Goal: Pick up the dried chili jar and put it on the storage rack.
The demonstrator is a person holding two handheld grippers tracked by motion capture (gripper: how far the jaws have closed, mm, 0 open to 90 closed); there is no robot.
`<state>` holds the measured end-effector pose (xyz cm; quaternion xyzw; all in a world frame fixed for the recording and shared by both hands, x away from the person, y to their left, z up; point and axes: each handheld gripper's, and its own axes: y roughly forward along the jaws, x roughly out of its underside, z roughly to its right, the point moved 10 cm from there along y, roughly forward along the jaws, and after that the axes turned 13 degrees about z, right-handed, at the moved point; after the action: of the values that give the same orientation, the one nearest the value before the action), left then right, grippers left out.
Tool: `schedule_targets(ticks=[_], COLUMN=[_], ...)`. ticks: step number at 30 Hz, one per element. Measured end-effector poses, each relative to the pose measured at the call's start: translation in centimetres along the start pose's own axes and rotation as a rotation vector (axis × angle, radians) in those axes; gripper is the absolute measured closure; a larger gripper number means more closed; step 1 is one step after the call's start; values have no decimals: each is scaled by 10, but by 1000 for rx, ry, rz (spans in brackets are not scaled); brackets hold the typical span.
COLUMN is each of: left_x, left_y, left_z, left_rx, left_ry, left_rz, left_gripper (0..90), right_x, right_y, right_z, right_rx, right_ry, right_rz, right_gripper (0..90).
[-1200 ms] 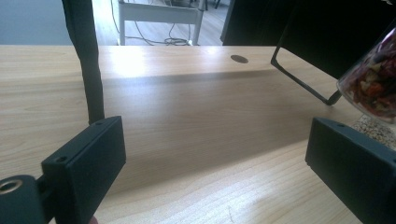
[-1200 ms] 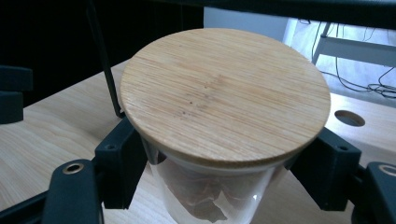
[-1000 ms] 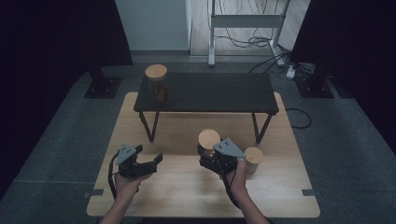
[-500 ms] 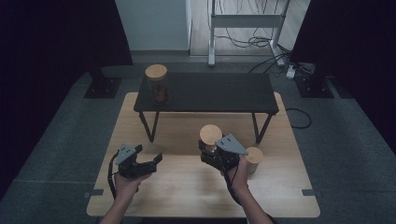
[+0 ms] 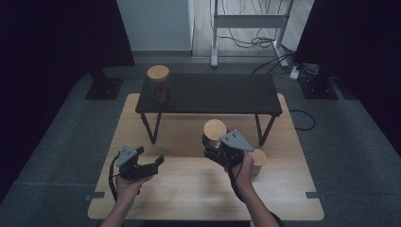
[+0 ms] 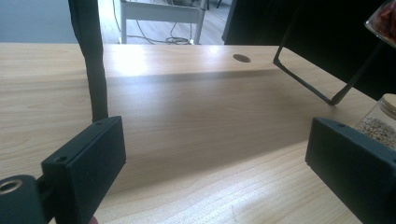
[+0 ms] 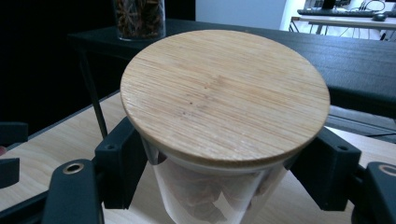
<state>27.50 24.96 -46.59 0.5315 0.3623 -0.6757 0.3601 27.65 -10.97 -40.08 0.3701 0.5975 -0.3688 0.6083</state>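
Observation:
My right gripper is shut on a glass jar with a round bamboo lid and brown pieces inside. Its jaws press the glass just under the lid, and the jar hangs above the wooden table. A second bamboo-lidded jar stands on the table just right of that hand; in the left gripper view it shows pale grains. A third jar of star anise stands on the left end of the black shelf. My left gripper is held open over the table's left front, with nothing between its jaws.
The low black shelf stands on thin metal legs across the far half of the wooden table. Dark carpet surrounds the table. Black stands and cables lie beyond it, with a white frame at the back.
My right gripper has carried its jar slightly up and toward the black shelf. The left gripper has stayed where it was.

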Motion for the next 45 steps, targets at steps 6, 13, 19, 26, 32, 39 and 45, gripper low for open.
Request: schedule_targets(ticks=[6,13,19,26,32,39,45], left_x=[0,-1,-1,-1,-1,0,1], left_y=[0,-1,-1,0,0,1,2], left_z=[0,-1,-1,-2,-4,-7,-9], left_rx=[2,1,0,0,-3,-6,-12], left_ry=[0,0,-3,-6,-12,-20,-28], left_rz=[1,4,4,4,6,1,-1], left_gripper=[46,46,46,46,46,46,46], right_x=[-6,-12,-16,-23,-28,-33,-36], right_y=[2,4,6,9,13,20,25], right_z=[0,0,2,4,7,10,13], right_rx=[8,13,16,19,25,31,37], right_ry=[-1,-1,-7,-8,-8,-5,-7], right_rz=[9,19,26,40,48,54,56], right_gripper=[253,253,252,253,253,253,253])
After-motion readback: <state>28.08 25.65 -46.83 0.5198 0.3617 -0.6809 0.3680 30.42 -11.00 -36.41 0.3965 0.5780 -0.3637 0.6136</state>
